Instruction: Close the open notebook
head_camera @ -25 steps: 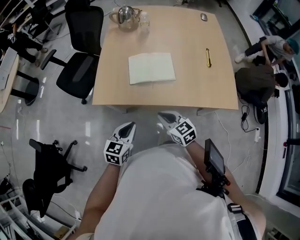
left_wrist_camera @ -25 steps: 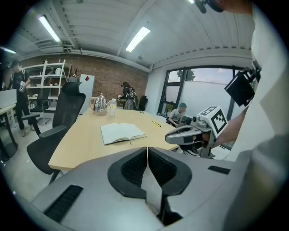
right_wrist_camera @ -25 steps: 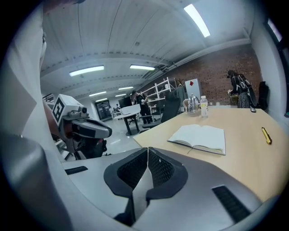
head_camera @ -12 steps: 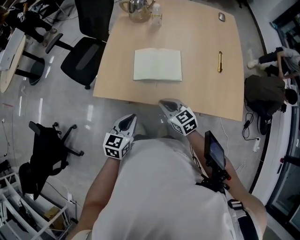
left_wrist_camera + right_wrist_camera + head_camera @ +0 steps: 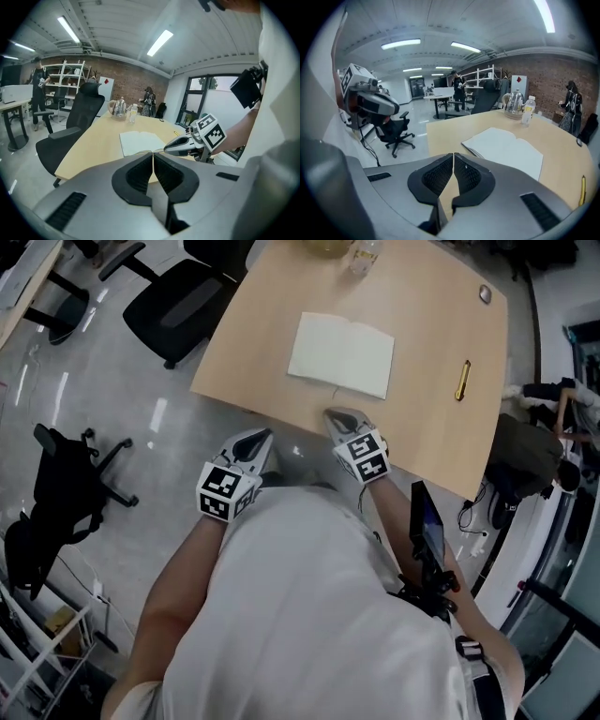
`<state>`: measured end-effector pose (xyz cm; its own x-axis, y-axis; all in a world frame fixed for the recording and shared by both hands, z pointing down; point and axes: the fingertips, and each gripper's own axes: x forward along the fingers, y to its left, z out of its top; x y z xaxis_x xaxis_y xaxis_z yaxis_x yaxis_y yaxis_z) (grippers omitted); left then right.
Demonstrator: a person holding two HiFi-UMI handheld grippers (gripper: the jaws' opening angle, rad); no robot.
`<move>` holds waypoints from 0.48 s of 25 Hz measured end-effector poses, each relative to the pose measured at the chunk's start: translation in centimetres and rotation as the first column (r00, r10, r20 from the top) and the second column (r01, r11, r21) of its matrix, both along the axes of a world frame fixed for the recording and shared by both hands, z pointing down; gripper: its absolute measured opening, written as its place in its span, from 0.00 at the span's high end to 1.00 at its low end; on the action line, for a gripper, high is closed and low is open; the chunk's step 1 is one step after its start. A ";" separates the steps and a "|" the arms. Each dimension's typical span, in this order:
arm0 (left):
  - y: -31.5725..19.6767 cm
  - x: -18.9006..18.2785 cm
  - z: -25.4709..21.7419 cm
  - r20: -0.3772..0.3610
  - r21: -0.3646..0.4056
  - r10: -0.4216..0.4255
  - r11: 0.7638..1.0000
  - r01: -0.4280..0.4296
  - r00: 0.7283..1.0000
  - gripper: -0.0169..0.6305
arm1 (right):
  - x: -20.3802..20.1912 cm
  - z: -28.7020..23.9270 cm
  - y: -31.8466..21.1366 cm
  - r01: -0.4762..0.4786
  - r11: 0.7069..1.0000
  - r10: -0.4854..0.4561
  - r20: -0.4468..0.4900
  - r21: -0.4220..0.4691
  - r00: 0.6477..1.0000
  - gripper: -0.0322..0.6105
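An open white notebook (image 5: pixel 341 353) lies flat on the wooden table (image 5: pixel 281 296), pages up; it also shows in the left gripper view as the notebook (image 5: pixel 138 142) and in the right gripper view as the notebook (image 5: pixel 506 149). My right gripper (image 5: pixel 335 415) is shut, its tip just over the table's near edge, short of the notebook. My left gripper (image 5: pixel 259 438) is shut too, held over the floor left of the table's near corner. Neither holds anything.
A gold pen (image 5: pixel 463 381) lies right of the notebook. A kettle (image 5: pixel 120 108) and water bottle (image 5: pixel 133 113) stand at the table's far end. Black office chairs (image 5: pixel 183 298) stand left of the table, another chair (image 5: pixel 66 498) on the floor nearer me. A bag (image 5: pixel 523 457) lies at right.
The view has moved closer to the table; the notebook now lies nearer both grippers, and the right gripper's tip has reached the table's near edge. Both grippers stay shut.
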<state>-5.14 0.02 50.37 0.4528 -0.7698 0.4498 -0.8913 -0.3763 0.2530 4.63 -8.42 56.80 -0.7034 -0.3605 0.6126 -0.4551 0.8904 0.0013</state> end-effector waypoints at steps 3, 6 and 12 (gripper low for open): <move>-0.6 -1.3 0.7 -0.016 0.001 -0.020 1.000 0.020 1.000 0.95 | -0.4 1.8 -1.2 0.010 0.999 -0.006 -0.112 0.033 0.994 0.92; -0.6 -2.2 1.5 -0.037 -0.010 -0.056 0.998 0.055 0.998 0.95 | 0.0 3.1 -2.9 0.019 0.996 0.004 -0.250 0.090 0.968 0.92; 0.1 -4.3 2.6 -0.075 -0.027 -0.104 0.994 0.103 0.992 0.95 | -1.5 5.0 -4.6 0.154 0.972 -0.062 -0.438 0.177 0.897 0.92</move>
<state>-9.45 0.13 52.95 0.4049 -0.8040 0.4355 -0.9029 -0.2763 0.3293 3.11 -13.03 61.82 -0.4319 -0.4454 0.7843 -0.2704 0.8935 0.3585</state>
